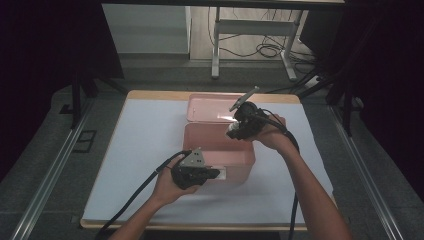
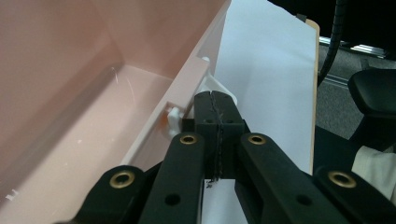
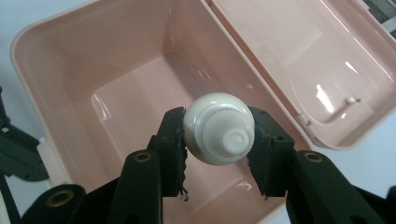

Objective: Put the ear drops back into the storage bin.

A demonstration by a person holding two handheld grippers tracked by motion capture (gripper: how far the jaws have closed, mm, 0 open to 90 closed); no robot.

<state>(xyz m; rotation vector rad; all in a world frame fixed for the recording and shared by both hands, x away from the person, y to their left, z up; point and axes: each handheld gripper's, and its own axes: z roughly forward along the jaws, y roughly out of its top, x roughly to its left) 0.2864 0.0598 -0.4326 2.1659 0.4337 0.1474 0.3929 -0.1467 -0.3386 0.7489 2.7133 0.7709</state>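
Observation:
An open pink plastic box (image 1: 240,172) stands mid-table, its lid (image 1: 210,107) lying flat behind it. Above the box's far right corner my right gripper (image 1: 233,131) is shut on a white round-topped bottle (image 3: 218,133), cap facing the camera, over the empty box interior (image 3: 140,93). The lid (image 3: 299,56) lies at the upper right in the right gripper view. At the box's near wall (image 2: 154,135) my left gripper (image 2: 215,98) is shut, jaws pressed together, tips against a white latch (image 2: 225,92) on the outside of the box. In the high view the left gripper (image 1: 219,173) sits at the box's front.
A white sheet (image 1: 145,150) covers the wooden table (image 1: 150,93). The table's right edge (image 2: 314,93) runs close beside the left gripper. A black chair (image 2: 373,93) stands off the table. Desk legs and cables (image 1: 265,50) lie on the floor beyond.

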